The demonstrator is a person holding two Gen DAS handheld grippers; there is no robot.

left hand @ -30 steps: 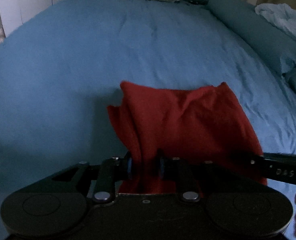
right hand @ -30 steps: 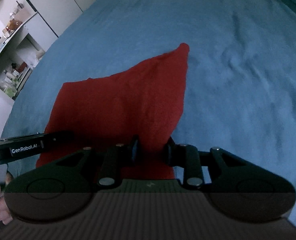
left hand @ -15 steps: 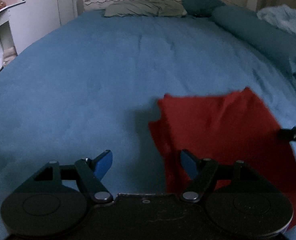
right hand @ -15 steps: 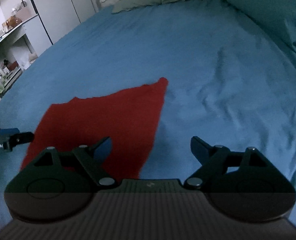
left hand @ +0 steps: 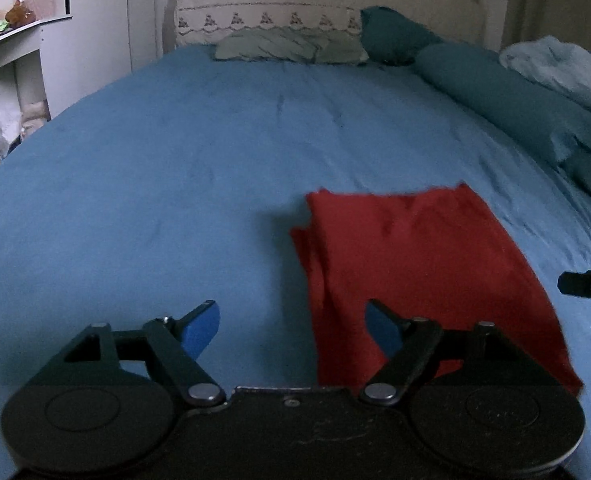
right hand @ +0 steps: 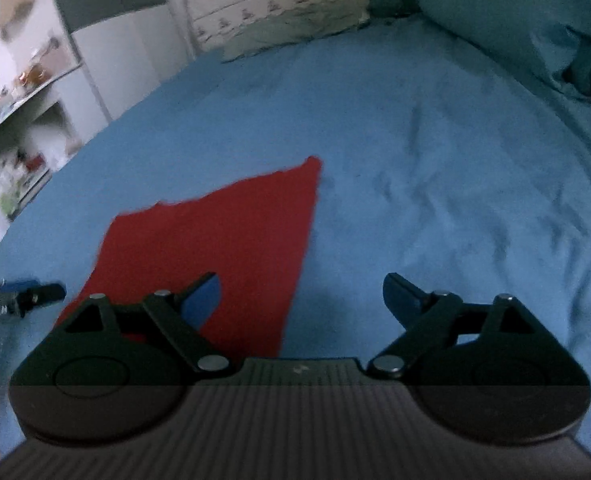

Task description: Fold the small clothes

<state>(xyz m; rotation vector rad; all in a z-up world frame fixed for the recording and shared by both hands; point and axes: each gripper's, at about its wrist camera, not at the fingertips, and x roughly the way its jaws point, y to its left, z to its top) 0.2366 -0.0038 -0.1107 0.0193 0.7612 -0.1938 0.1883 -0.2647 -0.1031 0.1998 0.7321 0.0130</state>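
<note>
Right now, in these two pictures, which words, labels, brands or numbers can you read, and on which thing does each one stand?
No text can be read in either view.
The left gripper, seen at the edge of the right wrist view, carries a pale label strip, too blurred to read.
The right gripper has a small mark on its body, too small to read.

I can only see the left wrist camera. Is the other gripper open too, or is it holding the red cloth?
Observer: The right gripper is open, its jaws wide apart and holding nothing.
Operator: Where is the red cloth from there?
Observer: The red cloth lies flat on the blue bed, and only the right gripper's left finger is over it; the other is over bare sheet.
Operator: Can it see my gripper?
Observer: Yes, the left gripper's tip pokes in at the far left edge, beside the cloth.
</note>
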